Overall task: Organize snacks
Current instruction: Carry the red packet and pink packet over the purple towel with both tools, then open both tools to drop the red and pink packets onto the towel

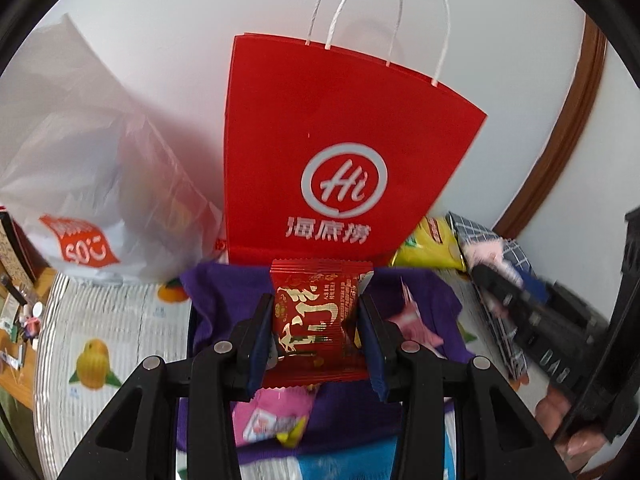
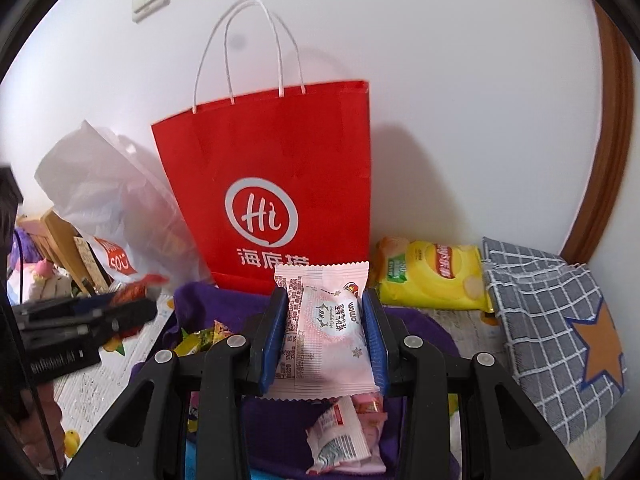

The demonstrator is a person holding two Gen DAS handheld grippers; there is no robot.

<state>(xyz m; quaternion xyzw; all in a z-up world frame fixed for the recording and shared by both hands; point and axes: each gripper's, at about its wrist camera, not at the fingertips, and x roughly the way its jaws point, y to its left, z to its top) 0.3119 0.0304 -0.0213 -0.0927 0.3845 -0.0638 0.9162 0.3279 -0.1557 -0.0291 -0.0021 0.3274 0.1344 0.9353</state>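
Observation:
My left gripper (image 1: pixel 317 312) is shut on a red snack packet with gold print (image 1: pixel 316 332), held in the air over a purple cloth (image 1: pixel 224 300). My right gripper (image 2: pixel 326 314) is shut on a pale pink snack packet (image 2: pixel 328 336), also lifted above the purple cloth (image 2: pixel 276 412). A tall red paper bag with white handles (image 1: pixel 340 132) stands upright against the wall just beyond both packets, also in the right wrist view as the red bag (image 2: pixel 272 160). More loose snacks (image 2: pixel 344 436) lie on the cloth below. The other gripper (image 2: pixel 84 312) shows blurred at the left.
A white plastic bag (image 1: pixel 92 168) slumps left of the red bag. A yellow wipes pack (image 2: pixel 432 276) and a grey checked pouch with an orange star (image 2: pixel 560 328) lie to the right by the wall. A fruit-print mat (image 1: pixel 100 340) covers the surface. A brown door frame (image 2: pixel 612 152) curves at the right.

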